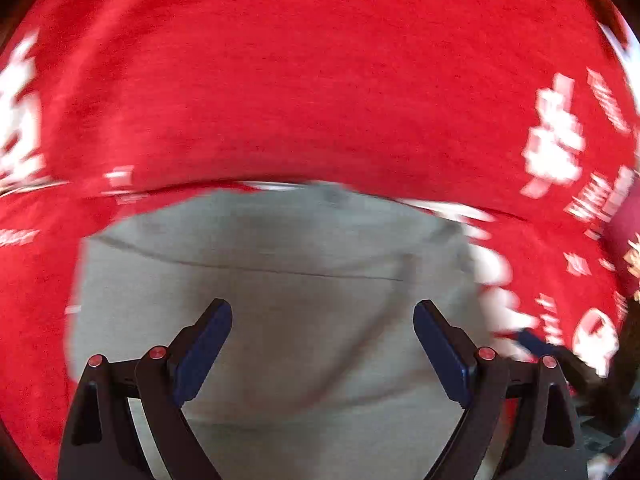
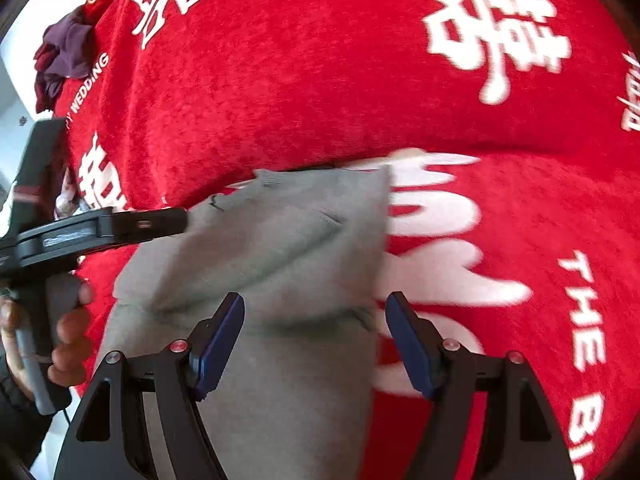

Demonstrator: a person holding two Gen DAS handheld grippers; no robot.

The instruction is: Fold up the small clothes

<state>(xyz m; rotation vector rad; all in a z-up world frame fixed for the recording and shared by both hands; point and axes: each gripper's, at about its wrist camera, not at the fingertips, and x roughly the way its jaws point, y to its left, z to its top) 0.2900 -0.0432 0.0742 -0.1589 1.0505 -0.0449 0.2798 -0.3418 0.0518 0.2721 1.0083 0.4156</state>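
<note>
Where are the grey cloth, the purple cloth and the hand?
Grey cloth (image 2: 280,240): right wrist view, middle of its folded part.
Purple cloth (image 2: 64,54): right wrist view, middle of the bunch.
Hand (image 2: 66,332): right wrist view, its curled fingers.

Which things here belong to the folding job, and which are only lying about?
Belong to the job:
- grey garment
- left gripper, open above it
- right gripper, open

Only lying about:
- red printed cloth underneath
- purple bundle of clothes, far corner
</note>
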